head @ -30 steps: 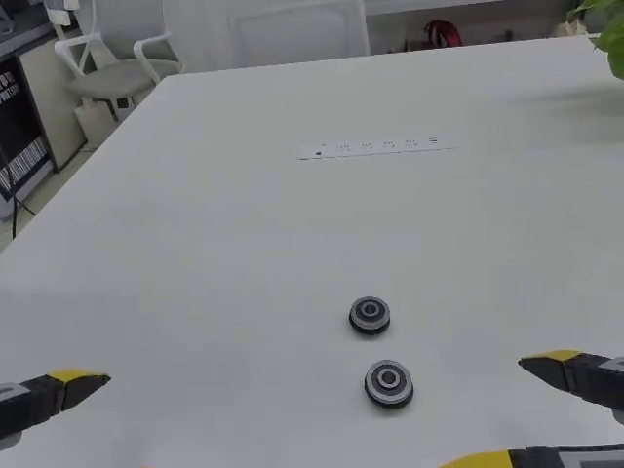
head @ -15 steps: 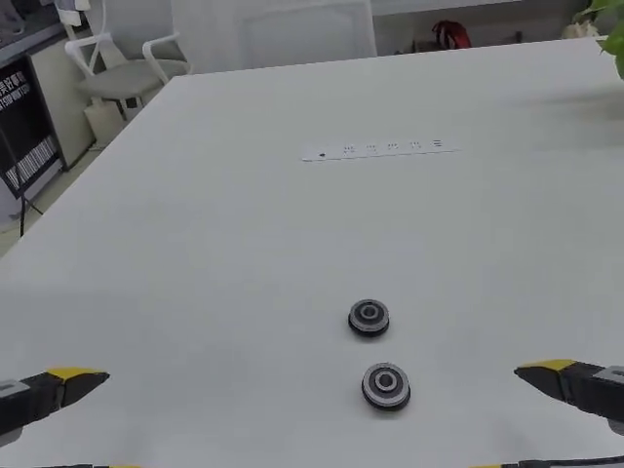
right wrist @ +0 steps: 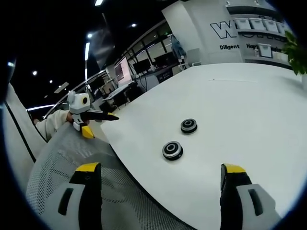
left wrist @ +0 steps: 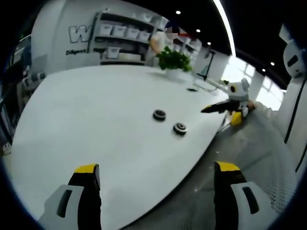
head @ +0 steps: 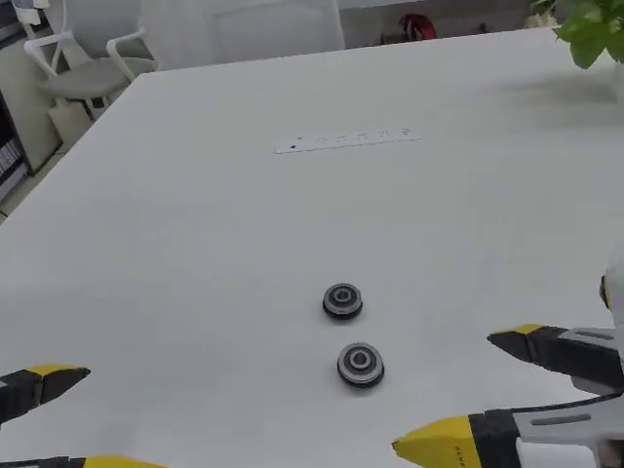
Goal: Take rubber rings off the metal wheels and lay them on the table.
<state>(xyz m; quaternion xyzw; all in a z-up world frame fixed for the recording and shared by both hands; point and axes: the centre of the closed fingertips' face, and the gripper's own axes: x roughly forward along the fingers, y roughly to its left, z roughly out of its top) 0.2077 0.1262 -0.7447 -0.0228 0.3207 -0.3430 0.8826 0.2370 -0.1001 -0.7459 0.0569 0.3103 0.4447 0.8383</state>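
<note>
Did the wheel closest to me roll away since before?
No. The near wheel sits just as before against the far wheel and the socket strip; the whole picture slid because the head camera moved.

Smooth matt white table (head: 195, 224), shiny metal wheels (head: 342, 301), dull black rubber rings (head: 340, 367), yellow plastic fingers (head: 439, 445)

Bright, even light lay on the table (head: 195, 244) — faint shadows. Above the table, ceiling spots (left wrist: 178, 12) glared; gripper views bowed at their edges, head view slightly soft.
</note>
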